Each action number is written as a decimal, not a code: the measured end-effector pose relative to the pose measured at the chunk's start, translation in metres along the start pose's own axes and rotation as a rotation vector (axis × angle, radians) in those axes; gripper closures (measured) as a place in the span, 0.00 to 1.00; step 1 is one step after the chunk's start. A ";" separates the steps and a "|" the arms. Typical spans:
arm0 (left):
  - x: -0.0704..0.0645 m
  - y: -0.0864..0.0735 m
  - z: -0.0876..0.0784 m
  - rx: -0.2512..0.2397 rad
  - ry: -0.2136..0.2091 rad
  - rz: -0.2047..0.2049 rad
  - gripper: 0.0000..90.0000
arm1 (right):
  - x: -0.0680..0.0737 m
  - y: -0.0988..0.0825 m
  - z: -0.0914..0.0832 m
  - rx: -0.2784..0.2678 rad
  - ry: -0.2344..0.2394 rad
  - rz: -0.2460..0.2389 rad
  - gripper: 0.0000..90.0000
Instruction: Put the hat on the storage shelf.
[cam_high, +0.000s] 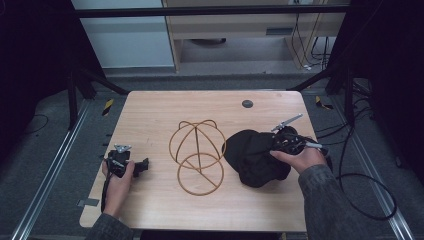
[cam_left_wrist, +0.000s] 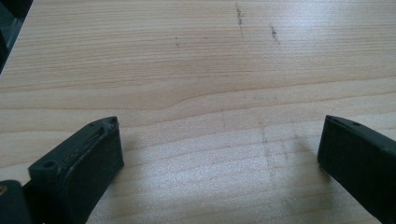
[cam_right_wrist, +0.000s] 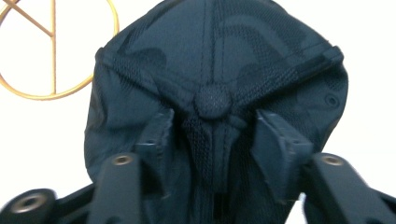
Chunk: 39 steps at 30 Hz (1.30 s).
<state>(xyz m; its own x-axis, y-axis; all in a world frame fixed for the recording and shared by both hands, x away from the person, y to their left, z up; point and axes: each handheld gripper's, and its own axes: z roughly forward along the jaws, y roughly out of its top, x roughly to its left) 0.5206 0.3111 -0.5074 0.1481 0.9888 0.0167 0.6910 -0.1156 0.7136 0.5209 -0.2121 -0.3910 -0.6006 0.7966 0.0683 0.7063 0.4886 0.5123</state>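
Black cap (cam_high: 256, 156) crown-up, beside wire stand (cam_high: 198, 155); right hand-held gripper (cam_right_wrist: 212, 140) pinching crown.

Person's equipment and clothing. Left claw (cam_high: 131, 166): black body topped by a grey three-cornered plate, a black cable trailing from it. Right claw (cam_high: 278, 143): black, with a grey plate and a looping black cable. Jaws: matte black, blocky, flat-faced, with round screw holes and metal pivot screws on the linkage bars. Sleeves (cam_high: 326, 202): dark grey fabric on both forearms.

No readable text, labels, brands, numbers or signs anywhere in views.
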 end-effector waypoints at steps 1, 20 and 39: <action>0.000 0.000 0.000 0.002 0.000 0.002 0.00 | 0.000 0.000 0.001 -0.001 0.000 -0.003 0.63; 0.000 0.000 0.000 0.001 0.001 0.000 0.00 | -0.005 0.009 -0.006 0.013 0.024 -0.035 0.94; 0.003 0.001 0.001 0.001 -0.018 0.020 0.00 | 0.003 0.013 -0.047 0.020 0.052 -0.077 0.96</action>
<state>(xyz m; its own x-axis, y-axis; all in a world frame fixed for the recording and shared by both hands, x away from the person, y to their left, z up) 0.5219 0.3137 -0.5072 0.1744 0.9845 0.0186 0.6888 -0.1355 0.7122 0.5110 -0.2197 -0.3437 -0.6720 0.7368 0.0737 0.6639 0.5554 0.5007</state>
